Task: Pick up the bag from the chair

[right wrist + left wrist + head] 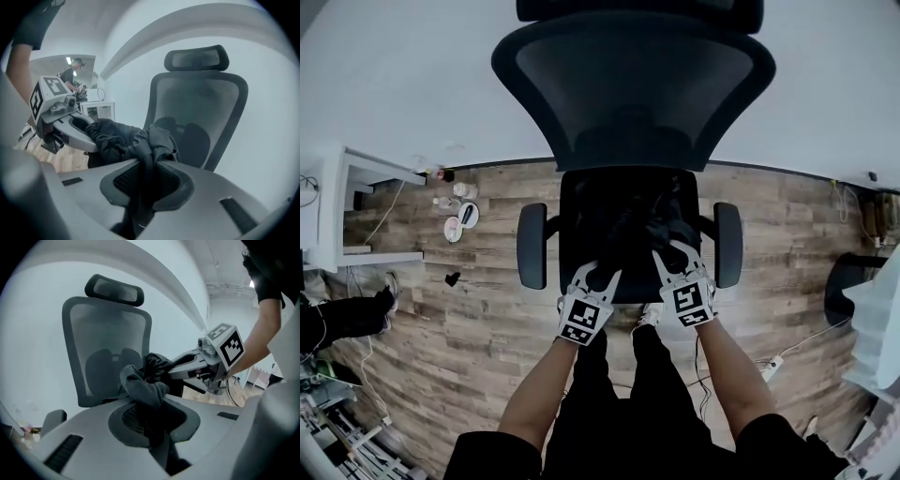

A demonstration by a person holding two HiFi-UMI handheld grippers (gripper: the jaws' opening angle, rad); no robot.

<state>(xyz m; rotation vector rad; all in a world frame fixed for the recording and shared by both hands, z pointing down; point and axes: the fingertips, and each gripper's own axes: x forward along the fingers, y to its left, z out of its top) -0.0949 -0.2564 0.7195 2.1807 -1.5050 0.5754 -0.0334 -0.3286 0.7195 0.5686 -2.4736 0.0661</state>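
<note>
A black bag (630,228) lies crumpled on the seat of a black office chair (633,94). My left gripper (598,274) reaches onto the seat's front left, and my right gripper (675,253) onto its front right; both tips are in the bag's fabric. In the left gripper view the bag (140,383) bunches up out of my left gripper (152,413), whose jaws are shut on a fold of it. The right gripper (194,363) holds the bag's far side there. In the right gripper view my right gripper (145,176) is shut on the dark cloth (150,140), with the left gripper (75,129) opposite.
Armrests (532,246) (728,244) flank the seat. The mesh backrest (108,348) rises behind the bag. On the wooden floor are small items (459,214) by a white cabinet (356,206) at left, and a power strip (772,366) at right. A person (73,77) stands far off.
</note>
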